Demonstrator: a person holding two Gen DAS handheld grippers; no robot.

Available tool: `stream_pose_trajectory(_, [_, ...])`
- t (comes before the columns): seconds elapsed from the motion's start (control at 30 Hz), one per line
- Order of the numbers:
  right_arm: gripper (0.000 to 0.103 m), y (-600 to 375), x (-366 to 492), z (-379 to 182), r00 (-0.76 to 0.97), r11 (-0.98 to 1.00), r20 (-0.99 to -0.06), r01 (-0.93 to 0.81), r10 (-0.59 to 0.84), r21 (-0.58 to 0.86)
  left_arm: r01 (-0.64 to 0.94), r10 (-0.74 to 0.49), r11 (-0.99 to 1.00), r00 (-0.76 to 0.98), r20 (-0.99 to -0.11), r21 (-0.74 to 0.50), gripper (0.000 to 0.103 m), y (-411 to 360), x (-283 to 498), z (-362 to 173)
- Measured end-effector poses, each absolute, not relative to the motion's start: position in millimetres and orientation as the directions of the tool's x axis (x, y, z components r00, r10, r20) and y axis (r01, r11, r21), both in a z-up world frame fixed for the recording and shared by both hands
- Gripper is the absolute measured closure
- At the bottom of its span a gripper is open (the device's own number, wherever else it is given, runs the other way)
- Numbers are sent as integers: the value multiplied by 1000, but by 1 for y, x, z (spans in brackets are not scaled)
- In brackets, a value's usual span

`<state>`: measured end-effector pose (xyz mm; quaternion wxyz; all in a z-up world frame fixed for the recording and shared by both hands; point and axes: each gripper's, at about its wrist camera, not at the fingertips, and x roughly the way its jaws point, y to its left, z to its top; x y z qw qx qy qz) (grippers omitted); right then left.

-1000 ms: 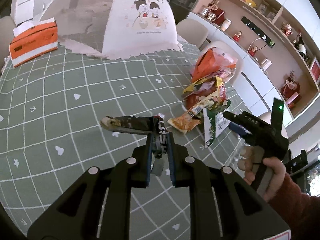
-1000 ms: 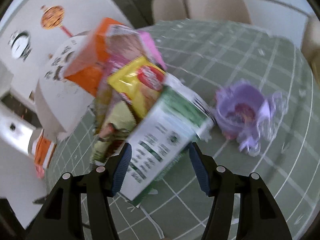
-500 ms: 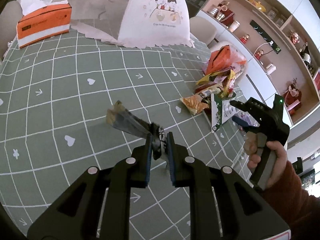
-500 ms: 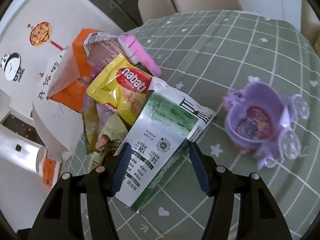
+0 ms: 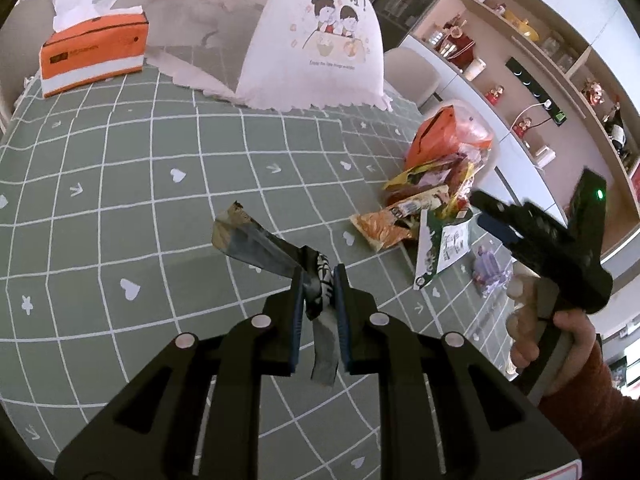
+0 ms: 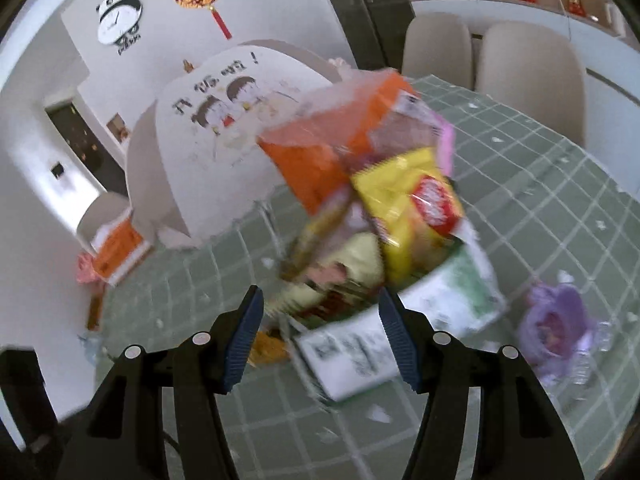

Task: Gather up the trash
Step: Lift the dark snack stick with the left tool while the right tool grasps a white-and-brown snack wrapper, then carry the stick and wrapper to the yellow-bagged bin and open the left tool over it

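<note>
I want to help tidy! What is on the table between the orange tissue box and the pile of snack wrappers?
Only the white mesh food cover, seen from the left wrist.

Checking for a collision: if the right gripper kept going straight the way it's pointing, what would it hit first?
Most likely the pile of snack wrappers: it lies dead ahead of the open right gripper. The picture is blurred, so depth is uncertain.

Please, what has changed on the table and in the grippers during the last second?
The left gripper lifted the dark wrapper so its far end tilts up off the tablecloth. The right gripper pulled back from the trash pile, empty. Left grip and pile unchanged.
</note>
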<state>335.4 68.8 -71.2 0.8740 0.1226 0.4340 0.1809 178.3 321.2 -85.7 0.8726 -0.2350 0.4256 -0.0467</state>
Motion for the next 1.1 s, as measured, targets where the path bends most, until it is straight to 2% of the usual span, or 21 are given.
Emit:
stream_pose_trajectory(0.1, [46, 94, 350, -78, 567, 947, -761, -132, 316, 295, -120, -276, 887, 635, -722, -445, 90, 324, 179, -84])
stream_pose_trajectory(0.2, [50, 105, 360, -94, 533, 947, -787, -109, 312, 302, -124, -267, 889, 640, -720, -440, 90, 328, 175, -81])
stream_pose_trajectory(0.23, [54, 107, 363, -101, 512, 946, -798, -113, 318, 304, -127, -263, 890, 642, -720, -438, 90, 331, 174, -80])
stream_pose_trajectory(0.27, [63, 109, 366, -108, 485, 948, -816, -118, 314, 294, -130, -259, 891, 642, -721, -436, 90, 333, 174, -80])
stream_pose_trajectory(0.3, [64, 112, 369, -115, 466, 951, -830, -129, 307, 279, -133, -255, 892, 642, -723, -433, 90, 334, 173, -79])
stream_pose_trajectory(0.43, [71, 101, 355, -108, 468, 922, -795, -199, 387, 331, -143, -243, 891, 651, -719, -430, 90, 341, 169, -76])
stream_pose_trajectory(0.57, [76, 82, 335, -79, 499, 911, -763, -259, 410, 320, -130, -249, 892, 658, -710, -434, 90, 336, 175, -69])
stream_pose_trajectory(0.87, [79, 8, 293, 12, 635, 893, -629, -345, 448, 288, 10, -269, 917, 755, -598, -399, 90, 291, 199, -3])
stream_pose_trajectory(1.03, [79, -25, 276, 37, 653, 891, -609, -377, 450, 253, 20, -251, 924, 785, -567, -381, 89, 266, 209, 16])
stream_pose_trajectory(1.1, [79, -40, 268, 40, 645, 884, -609, -388, 462, 260, 28, -242, 936, 774, -585, -351, 76, 261, 214, 8])
